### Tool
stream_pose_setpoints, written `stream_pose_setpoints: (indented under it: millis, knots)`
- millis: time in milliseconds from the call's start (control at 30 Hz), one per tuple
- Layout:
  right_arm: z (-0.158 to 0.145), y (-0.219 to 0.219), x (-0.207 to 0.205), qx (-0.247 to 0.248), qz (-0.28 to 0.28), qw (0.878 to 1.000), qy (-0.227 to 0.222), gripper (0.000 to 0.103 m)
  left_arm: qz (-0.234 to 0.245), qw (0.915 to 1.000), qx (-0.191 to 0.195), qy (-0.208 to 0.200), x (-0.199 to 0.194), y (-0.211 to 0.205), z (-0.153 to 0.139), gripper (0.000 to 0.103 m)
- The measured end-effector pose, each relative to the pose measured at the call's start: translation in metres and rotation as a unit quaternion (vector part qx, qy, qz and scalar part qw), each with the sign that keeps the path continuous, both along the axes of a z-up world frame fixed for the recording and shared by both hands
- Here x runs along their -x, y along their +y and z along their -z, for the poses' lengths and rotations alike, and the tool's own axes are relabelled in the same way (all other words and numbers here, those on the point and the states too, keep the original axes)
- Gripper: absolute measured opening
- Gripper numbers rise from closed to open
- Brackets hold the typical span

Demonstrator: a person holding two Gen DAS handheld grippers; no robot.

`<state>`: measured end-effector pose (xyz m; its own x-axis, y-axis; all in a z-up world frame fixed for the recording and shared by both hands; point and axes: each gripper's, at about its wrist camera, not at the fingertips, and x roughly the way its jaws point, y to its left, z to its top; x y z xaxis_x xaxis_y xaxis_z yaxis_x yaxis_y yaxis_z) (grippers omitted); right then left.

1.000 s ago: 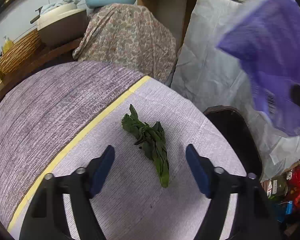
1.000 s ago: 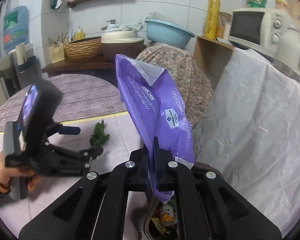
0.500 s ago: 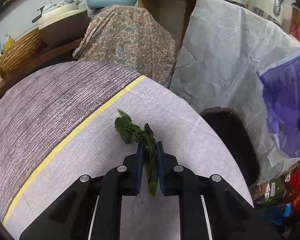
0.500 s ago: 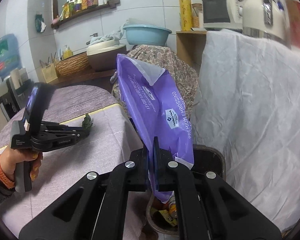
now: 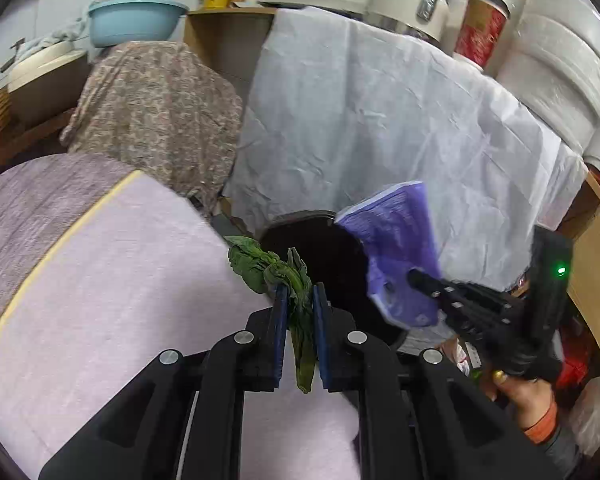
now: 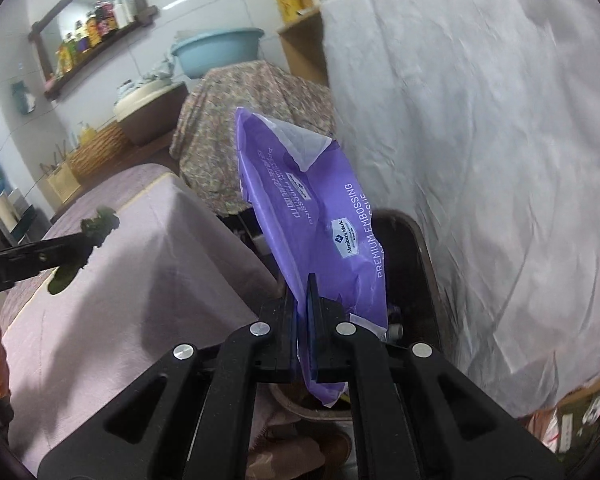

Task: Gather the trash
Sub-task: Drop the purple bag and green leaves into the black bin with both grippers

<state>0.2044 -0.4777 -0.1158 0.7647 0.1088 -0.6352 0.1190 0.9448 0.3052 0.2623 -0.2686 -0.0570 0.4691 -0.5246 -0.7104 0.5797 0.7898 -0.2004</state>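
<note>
With both pieces of trash already in the grip, this is the carry to the bin, and the job now is to get each one over the opening before anything lets go. Left gripper (image 5: 300,312) has its fingers clamped on the wilted green leaf (image 5: 276,270), which hangs clear of the bench (image 5: 112,280) right at its edge, its crumpled head sticking up past the fingertips and a limp tail dangling below. Right gripper (image 6: 307,312) has its fingers pressed together on the lower end of the purple wrapper (image 6: 312,208), which stands up tall and floppy above the dark bin (image 6: 420,248). In the left wrist view that wrapper sits over the bin's far side, so it looks close to a good drop. The leaf looks short of the rim, so my read is it wants carrying further out over the black mouth. Best kept apart, too: two tools converging on one small opening could knock together. Release low and centred, since a light wrapper may drift and catch the white cloth (image 6: 480,140) draped just behind.
</note>
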Motion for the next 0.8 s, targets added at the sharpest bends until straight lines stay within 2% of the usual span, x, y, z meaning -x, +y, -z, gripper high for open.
stream_pose_setpoints:
  millis: [300,400,433,467,533,567,600,700,767,800]
  knots:
    - [0.069,-0.03,-0.02,-0.037,0.038,0.996,0.065,0.005,0.029,0.9975,-0.036,0.053,-0.016,-0.084,0.034,0.014]
    - [0.088,-0.04,-0.027,-0.053,0.049,0.994,0.077,0.01,0.034,0.9964,-0.051,0.057,-0.023,-0.106,0.043,0.014]
    - [0.093,-0.042,-0.028,-0.053,0.052,0.994,0.078,0.014,0.039,0.9959,-0.056,0.06,-0.024,-0.111,0.046,0.015]
    - [0.098,-0.043,-0.029,-0.054,0.055,0.994,0.081,0.027,0.041,0.9955,-0.061,0.06,-0.026,-0.117,0.048,0.019]
    - [0.103,-0.046,-0.03,-0.062,0.055,0.993,0.082,0.045,0.036,0.9955,-0.069,0.055,-0.029,-0.123,0.051,0.034]
    - [0.103,-0.045,-0.029,-0.059,0.057,0.994,0.076,0.046,0.032,0.9958,-0.069,0.051,-0.03,-0.124,0.052,0.045]
    - [0.103,-0.044,-0.025,-0.046,0.059,0.994,0.074,0.047,0.029,0.9961,-0.068,0.047,-0.03,-0.124,0.052,0.051]
    - [0.102,-0.044,-0.014,-0.026,0.061,0.995,0.069,0.05,0.026,0.996,-0.078,0.034,-0.03,-0.128,0.053,0.055]
    - [0.099,-0.046,-0.005,-0.02,0.07,0.996,0.058,0.063,0.026,0.9958,-0.084,0.026,-0.029,-0.127,0.053,0.056]
    - [0.097,-0.046,0.002,-0.013,0.078,0.995,0.054,0.065,0.025,0.9957,-0.085,0.024,-0.029,-0.126,0.053,0.057]
